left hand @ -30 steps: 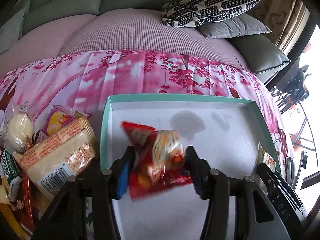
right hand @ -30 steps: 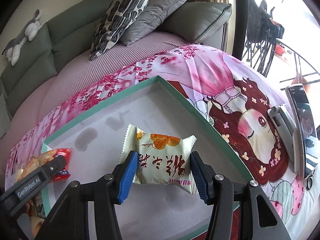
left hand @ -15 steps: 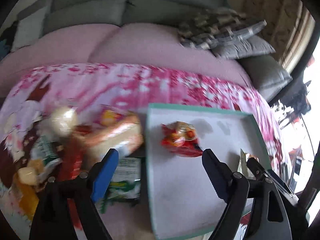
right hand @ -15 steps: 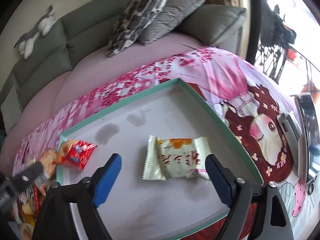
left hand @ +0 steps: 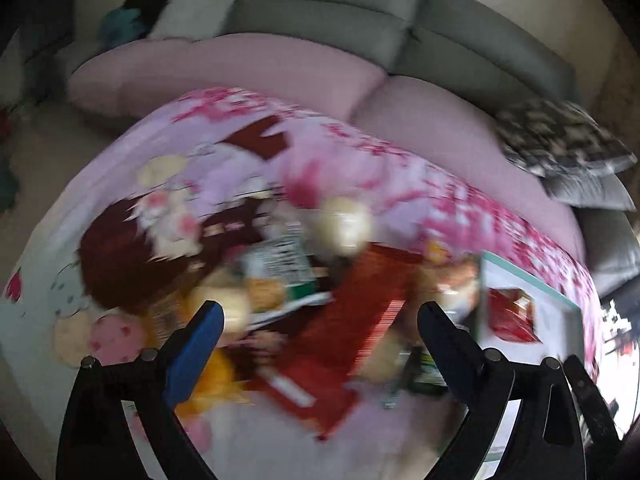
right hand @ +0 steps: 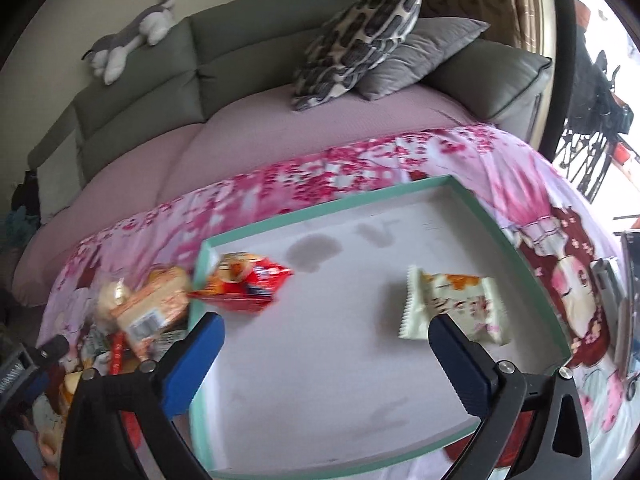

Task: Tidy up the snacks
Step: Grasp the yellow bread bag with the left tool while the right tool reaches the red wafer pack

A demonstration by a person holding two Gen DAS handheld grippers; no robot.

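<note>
A white tray with a teal rim [right hand: 328, 208] lies on the pink cloth. In it lie a red snack packet [right hand: 244, 280] at the left and a cream packet [right hand: 456, 308] at the right. My right gripper [right hand: 325, 322] hovers above the tray, its jaws opening, with nothing between them. The left wrist view is blurred. There my left gripper [left hand: 319, 308] hangs over a heap of loose snacks [left hand: 280, 280] left of the tray [left hand: 532, 284], jaws opening and empty. A long red packet [left hand: 352, 340] lies below it. The red snack packet [left hand: 512, 316] shows in the tray.
The snack heap [right hand: 152, 304] sits beside the tray's left rim, with the left gripper [right hand: 28, 364] at its near side. A phone [right hand: 630, 280] lies at the table's right edge. Behind stand a grey sofa [right hand: 240, 48], two cushions [right hand: 360, 36] and a plush toy [right hand: 132, 36].
Both grippers opened and let go of their packets, which now lie in the tray. The left gripper swung left over the snack heap. The right one pulled back and rose.
</note>
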